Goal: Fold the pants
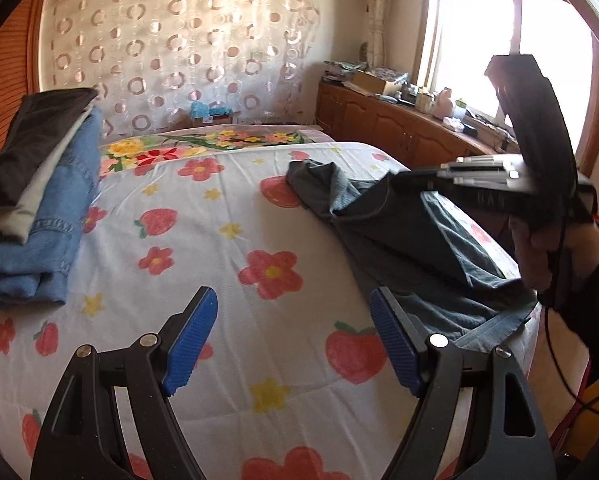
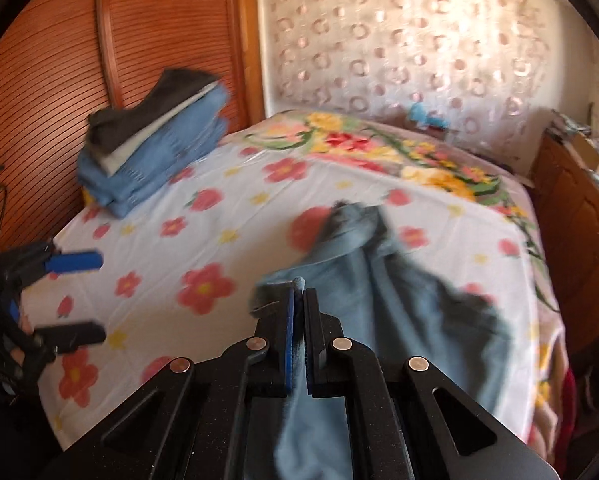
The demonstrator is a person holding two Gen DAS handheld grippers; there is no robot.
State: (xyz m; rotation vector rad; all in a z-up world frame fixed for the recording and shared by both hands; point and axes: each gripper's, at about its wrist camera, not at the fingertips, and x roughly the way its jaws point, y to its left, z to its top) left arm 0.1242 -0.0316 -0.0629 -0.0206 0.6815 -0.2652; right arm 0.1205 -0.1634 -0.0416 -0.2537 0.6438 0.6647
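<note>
1. Right wrist view shows the bed (image 2: 227, 208), covered by a white sheet printed with flowers and strawberries, filling most of the picture; a wooden panel wall stands along its far left edge.
2. A stack of folded clothes (image 2: 155, 148), mostly blue denim with a dark piece on top, sits at the bed's far left corner, well apart from the work.
3. The pants (image 2: 399, 292), grey-blue and crumpled, lie along the right side of the bed, one end bunched toward the middle, the other running to the near right edge.
4. The right tool (image 2: 299, 292) has its jaws pressed together, pinching a thin fold of the pants' cloth between the pads.
5. The left tool (image 1: 293, 320) hovers over bare sheet near the bed's near edge with jaws spread wide and nothing between them; the pants lie just beside its right finger.
6. Handling, as a judgement: the cloth looks soft, light and limp, so it will sag and drag rather than hold shape. A hem or waistband edge seems the surest hold, and the free tool should take a matching corner so the fabric can be pulled flat.
</note>
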